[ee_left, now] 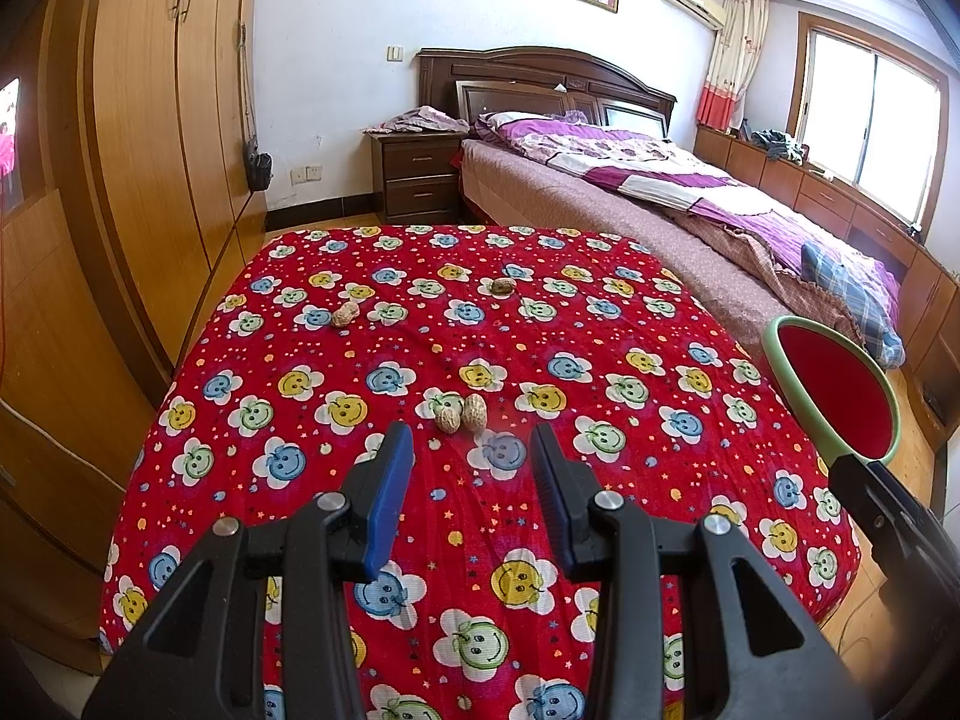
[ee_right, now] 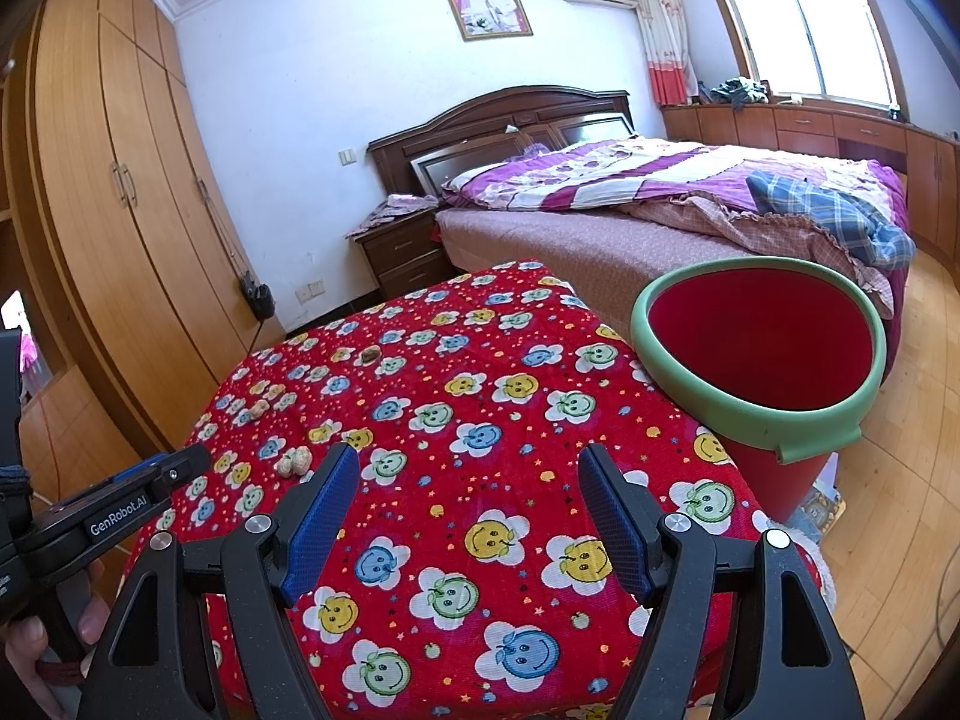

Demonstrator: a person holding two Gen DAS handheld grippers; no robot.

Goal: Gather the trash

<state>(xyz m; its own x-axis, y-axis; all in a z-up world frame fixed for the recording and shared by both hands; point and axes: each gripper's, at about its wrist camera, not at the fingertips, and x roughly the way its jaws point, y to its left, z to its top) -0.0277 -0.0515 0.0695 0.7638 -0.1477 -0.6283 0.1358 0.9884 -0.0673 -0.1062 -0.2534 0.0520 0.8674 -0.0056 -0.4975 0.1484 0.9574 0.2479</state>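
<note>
Two peanut shells [ee_left: 461, 413] lie side by side on the red flowered tablecloth [ee_left: 600, 360], just ahead of my open, empty left gripper [ee_left: 472, 441]. Another shell [ee_left: 345, 315] lies far left and a darker nut shell [ee_left: 501, 286] lies far centre. A red bin with a green rim [ee_right: 759, 342] stands at the table's right edge; it also shows in the left wrist view [ee_left: 834, 396]. My right gripper [ee_right: 468, 465] is open and empty over the tablecloth [ee_right: 480, 396], left of the bin. The shell pair [ee_right: 294, 461], left shell [ee_right: 258, 409] and dark shell [ee_right: 370, 354] show there too.
A bed [ee_left: 660, 180] with a purple quilt stands beyond the table on the right. A wooden wardrobe [ee_left: 150, 150] lines the left wall. A nightstand [ee_left: 417, 174] stands by the bed. The left gripper's body [ee_right: 120, 504] shows at the left in the right wrist view.
</note>
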